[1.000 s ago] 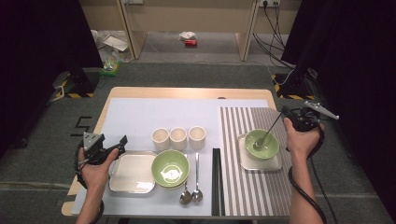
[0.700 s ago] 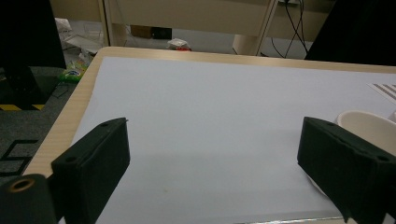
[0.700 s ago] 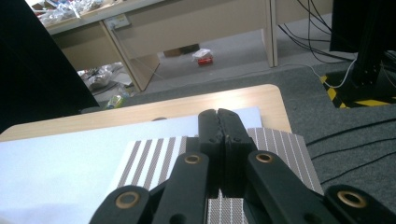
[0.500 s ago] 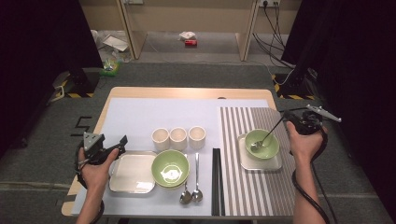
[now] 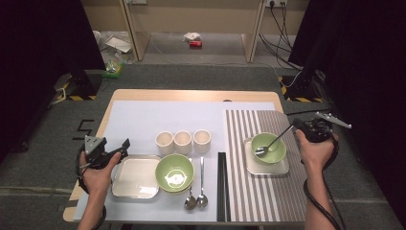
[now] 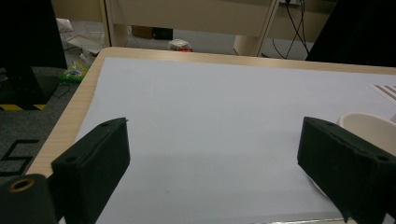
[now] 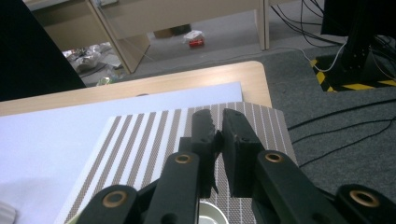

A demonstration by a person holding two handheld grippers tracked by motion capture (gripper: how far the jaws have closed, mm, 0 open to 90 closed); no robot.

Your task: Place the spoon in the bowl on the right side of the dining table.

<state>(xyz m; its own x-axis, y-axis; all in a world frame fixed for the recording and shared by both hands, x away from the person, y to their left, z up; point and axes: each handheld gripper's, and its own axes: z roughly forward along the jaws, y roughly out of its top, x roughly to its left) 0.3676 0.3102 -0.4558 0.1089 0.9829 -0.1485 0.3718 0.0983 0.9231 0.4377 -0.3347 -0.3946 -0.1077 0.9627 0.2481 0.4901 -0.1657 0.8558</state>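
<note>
Wooden desk, striped woven mat: metal spoon in glossy green bowl just left of right gripper; its jaws, barely parted, have just been opening and hold nothing.

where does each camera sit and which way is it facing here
high view: above the person's side, looking forward and down on the table; both forearms, left hand-held gripper and right hand-held gripper show.
left gripper view: rides the left one, looks across the pale mat; jaws wide apart.
right gripper view: rides the right one, looks over the striped mat; jaws slightly apart, having just been opening.
Shared: both mats also appear in the high view.
</note>
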